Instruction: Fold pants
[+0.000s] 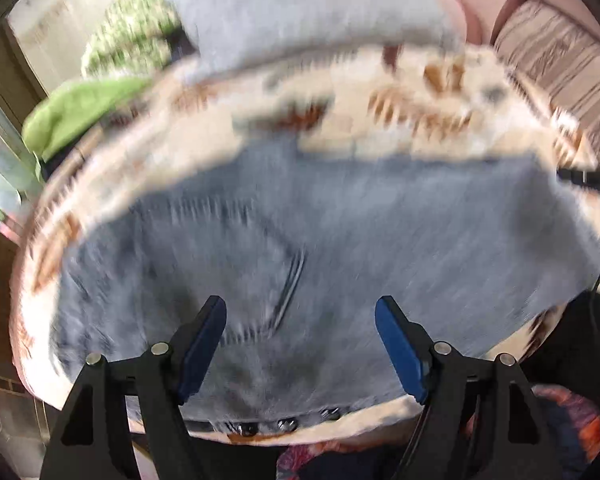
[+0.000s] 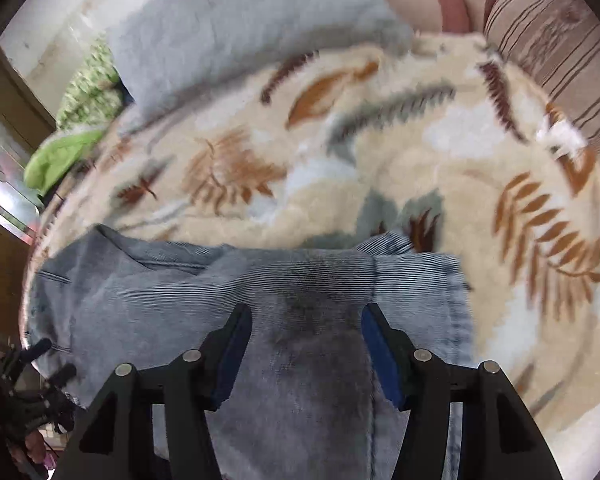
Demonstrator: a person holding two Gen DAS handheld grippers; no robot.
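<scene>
Grey-blue corduroy pants (image 1: 340,240) lie spread on a cream blanket with leaf print (image 1: 400,120). The left wrist view is motion-blurred; metal buttons of the waistband (image 1: 284,424) show near its bottom edge. My left gripper (image 1: 300,312) is open and empty above the upper part of the pants. In the right wrist view the pants (image 2: 260,280) lie folded over, with their far edge against the blanket (image 2: 380,152). My right gripper (image 2: 306,320) is open and empty just above the pants fabric. The left gripper's fingers (image 2: 40,360) show at the right wrist view's left edge.
A light grey pillow (image 2: 228,28) lies at the far side of the blanket. Green cloths (image 1: 80,112) sit at the far left. A striped brown cushion (image 2: 552,40) borders the right side. A black cable (image 1: 588,180) crosses at the right.
</scene>
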